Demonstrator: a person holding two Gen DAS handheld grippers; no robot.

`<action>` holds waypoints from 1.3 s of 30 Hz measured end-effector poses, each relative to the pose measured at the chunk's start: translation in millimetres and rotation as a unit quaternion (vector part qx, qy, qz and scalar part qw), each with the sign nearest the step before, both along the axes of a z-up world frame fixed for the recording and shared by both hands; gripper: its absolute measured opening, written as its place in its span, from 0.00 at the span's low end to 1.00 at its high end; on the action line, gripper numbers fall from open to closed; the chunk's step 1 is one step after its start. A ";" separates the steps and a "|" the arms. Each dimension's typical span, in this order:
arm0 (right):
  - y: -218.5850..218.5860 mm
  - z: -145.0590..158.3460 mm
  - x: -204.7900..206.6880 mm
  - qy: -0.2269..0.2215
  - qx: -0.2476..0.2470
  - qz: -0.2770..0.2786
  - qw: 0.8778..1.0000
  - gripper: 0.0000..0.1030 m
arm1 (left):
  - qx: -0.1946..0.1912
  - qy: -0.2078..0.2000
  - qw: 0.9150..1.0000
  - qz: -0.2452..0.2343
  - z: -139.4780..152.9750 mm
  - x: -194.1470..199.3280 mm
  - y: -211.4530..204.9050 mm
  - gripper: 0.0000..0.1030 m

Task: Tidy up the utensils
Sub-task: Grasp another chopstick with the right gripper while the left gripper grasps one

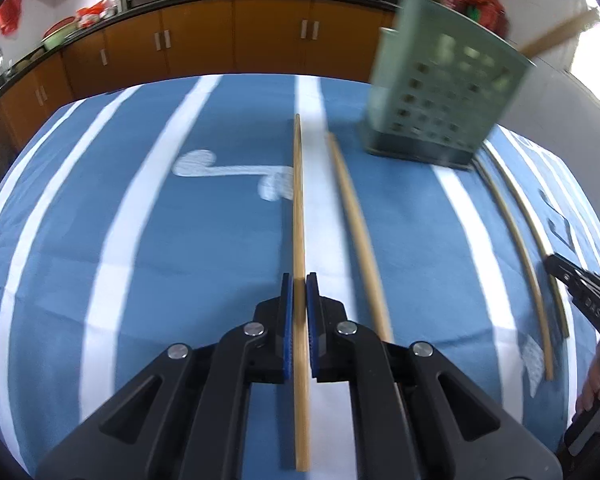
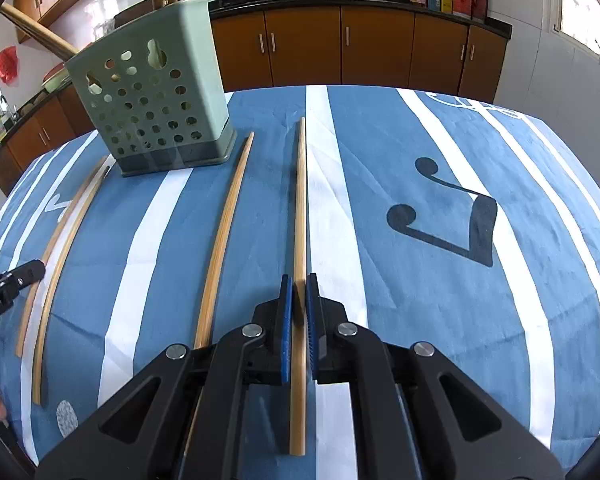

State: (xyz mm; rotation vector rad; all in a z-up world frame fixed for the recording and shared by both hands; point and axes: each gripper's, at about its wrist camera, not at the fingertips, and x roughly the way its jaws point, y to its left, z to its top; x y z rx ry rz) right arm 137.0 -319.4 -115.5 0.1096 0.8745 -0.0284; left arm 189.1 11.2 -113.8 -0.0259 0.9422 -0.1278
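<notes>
Two wrist views of a table under a blue cloth with white stripes. In the left wrist view, we see the left gripper clenched on a thin, pale bamboo chopstick, its blue pads pressing the stick from both sides near its thick end. In the right wrist view, the right gripper is likewise clamped on a second bamboo chopstick, again near the thick end, with the tapered tip pointing away across the cloth.

Four chopsticks lie on the cloth in all. The two loose ones lie between the held pair: one just beside the left gripper's stick, the other just beside the right gripper's stick. A pale green perforated plastic utensil holder stands upright at the far end of them, with wooden handles rising from its top.

We judge the chopsticks to be light, stiff and smooth. A grip near one end leaves a long free length that can swing or pivot between the pads, so a hold closer to the middle would steady the stick. The present end grip, however, suits dropping the stick tip-first into the holder. The round, polished shaft may slip or roll if the clamp slackens.
</notes>
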 end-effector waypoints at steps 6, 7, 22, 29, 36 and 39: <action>-2.8 0.4 9.4 -0.003 -0.003 -0.007 1.000 0.07 | -0.005 0.000 1.000 0.010 1.6 17.1 17.4 0.08; -4.2 0.2 11.0 -0.003 -0.003 -0.007 1.000 0.07 | -0.004 -0.002 1.000 0.009 1.7 18.7 17.9 0.08; -3.8 -0.3 17.7 -0.010 -0.001 0.002 1.000 0.08 | -0.001 -0.028 1.000 0.013 -0.8 15.0 16.4 0.10; -3.4 -0.5 18.6 -0.011 0.002 0.010 1.000 0.08 | -0.003 -0.028 0.999 0.018 -0.9 15.3 16.2 0.10; -3.3 -0.6 18.3 -0.011 -0.004 0.011 1.000 0.08 | -0.012 -0.027 0.999 0.021 -0.4 15.5 18.9 0.10; -2.5 -0.4 18.2 -0.011 -0.003 0.011 1.000 0.08 | -0.013 -0.027 0.999 0.021 -0.5 15.4 19.2 0.10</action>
